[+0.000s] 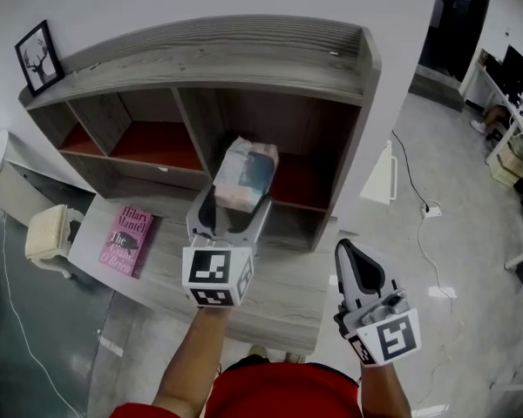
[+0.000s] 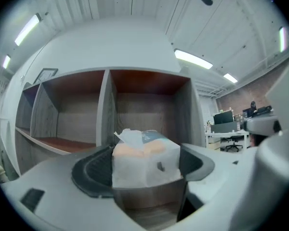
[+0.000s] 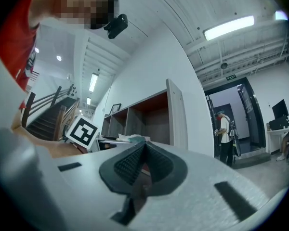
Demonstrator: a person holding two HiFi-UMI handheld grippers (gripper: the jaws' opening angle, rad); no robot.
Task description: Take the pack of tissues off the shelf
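Your left claw [image 1: 235,203] is clamped on the white plastic-wrapped pack of tissues [image 1: 246,172], one pad on each side face, gripping across its narrow width. The pack's long axis seems to run along the jaws, away from you and into the shelf. The pack sits at the mouth of the lower right compartment of the grey wooden shelf [image 1: 244,59], which stands on the pale wooden counter [image 1: 279,294]. I can't tell whether its underside rests on the red compartment floor or hangs just clear. The opening lies straight behind the pack, so the way out is back along the claw's own line, toward your body, minding the upright divider on the left. Your right claw [image 1: 349,252] is pressed together with nothing in it, held low and well to the right of the shelf
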